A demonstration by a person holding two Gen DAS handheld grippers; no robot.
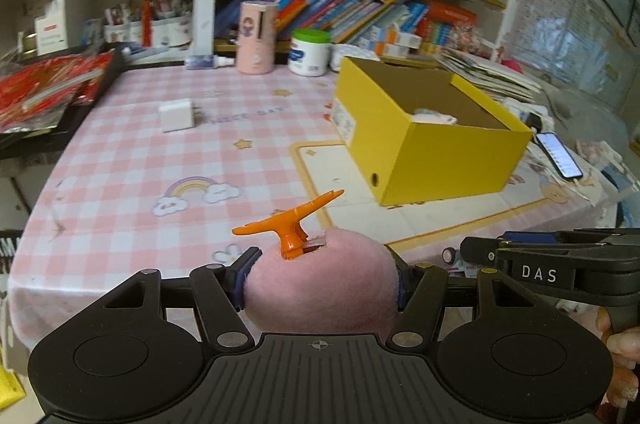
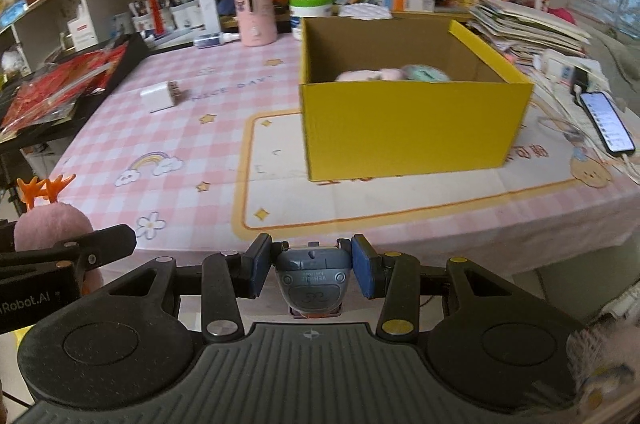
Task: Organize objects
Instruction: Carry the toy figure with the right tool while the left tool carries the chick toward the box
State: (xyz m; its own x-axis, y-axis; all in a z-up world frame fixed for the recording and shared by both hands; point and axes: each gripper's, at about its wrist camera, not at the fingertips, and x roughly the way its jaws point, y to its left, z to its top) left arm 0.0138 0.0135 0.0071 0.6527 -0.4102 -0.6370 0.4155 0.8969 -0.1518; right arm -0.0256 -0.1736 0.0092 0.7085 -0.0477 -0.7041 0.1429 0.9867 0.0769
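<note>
Left wrist view: the left gripper (image 1: pixel 322 278) is clamped on a pink plush (image 1: pixel 320 288) with orange antlers (image 1: pixel 290 222), its blue pads pressed into both sides of the soft body, above the near edge of the counter (image 1: pixel 140 164). Ahead and to the right stands an open yellow box (image 1: pixel 432 148) with something pale inside. A white charger (image 1: pixel 177 115) lies farther back on the checked cloth. The right gripper (image 1: pixel 480 254) reaches in from the right edge, and a phone (image 1: pixel 558 156) lies beyond the box.

Right wrist view: the right gripper (image 2: pixel 312 266) is narrowed onto a small grey toy (image 2: pixel 310 278), pads against its sides, over the counter (image 2: pixel 180 144) edge. The box (image 2: pixel 412 128) sits straight ahead, holding pink and teal items. The plush (image 2: pixel 50 228), in the left gripper (image 2: pixel 96 244), shows at the left edge. The charger (image 2: pixel 160 98) lies to the left.
</note>
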